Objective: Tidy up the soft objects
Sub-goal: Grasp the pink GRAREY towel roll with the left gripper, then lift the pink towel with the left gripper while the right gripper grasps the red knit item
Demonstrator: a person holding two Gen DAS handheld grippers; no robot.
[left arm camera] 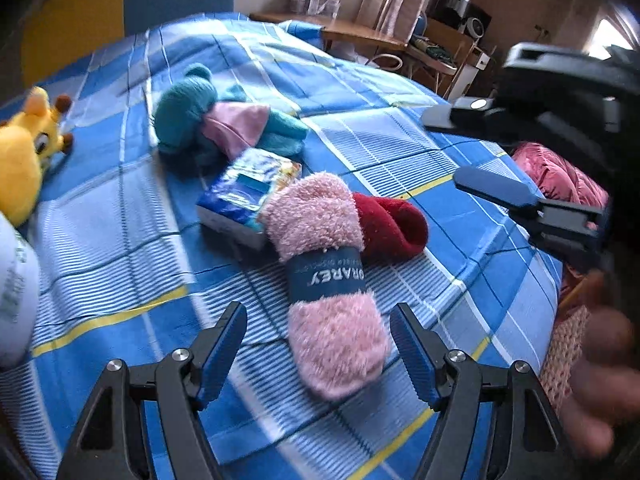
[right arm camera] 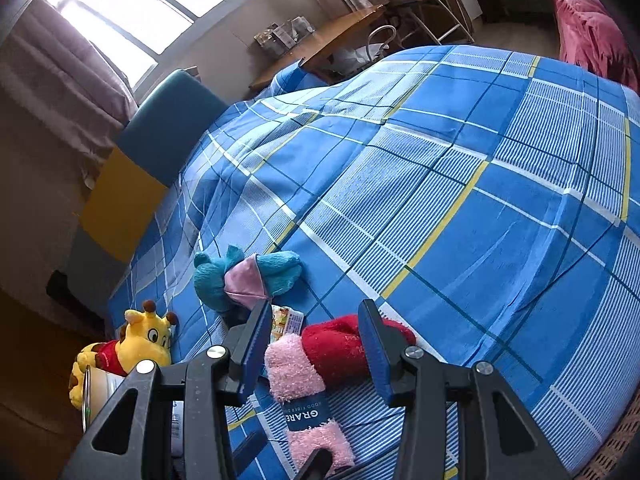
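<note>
Pink socks: the fluffy pink sock bundle (left arm camera: 332, 280) (right arm camera: 304, 392) lies on the bed, wrapped by a dark blue paper band with white letters.
Red socks: the dark red sock bundle (left arm camera: 390, 226) (right arm camera: 340, 346) lies just beside the pink one and touches it.
Tissue pack: a blue tissue pack (left arm camera: 244, 196) lies on the other side of the pink bundle, partly under its end.
Teal toy: a teal plush toy (left arm camera: 216, 120) (right arm camera: 248, 272) with a pink cloth lies behind the pack.
Giraffe: a yellow giraffe plush (left arm camera: 24, 148) (right arm camera: 132, 348) is near the bed's edge.
Bed cover: blue checked cover (left arm camera: 400, 136) (right arm camera: 480, 184).
Left gripper (left arm camera: 319, 346): fingers wide apart, one on each side of the pink bundle's near end, holding nothing.
Right gripper (right arm camera: 316, 342) (left arm camera: 476, 148): fingers apart above the red bundle, holding nothing.
</note>
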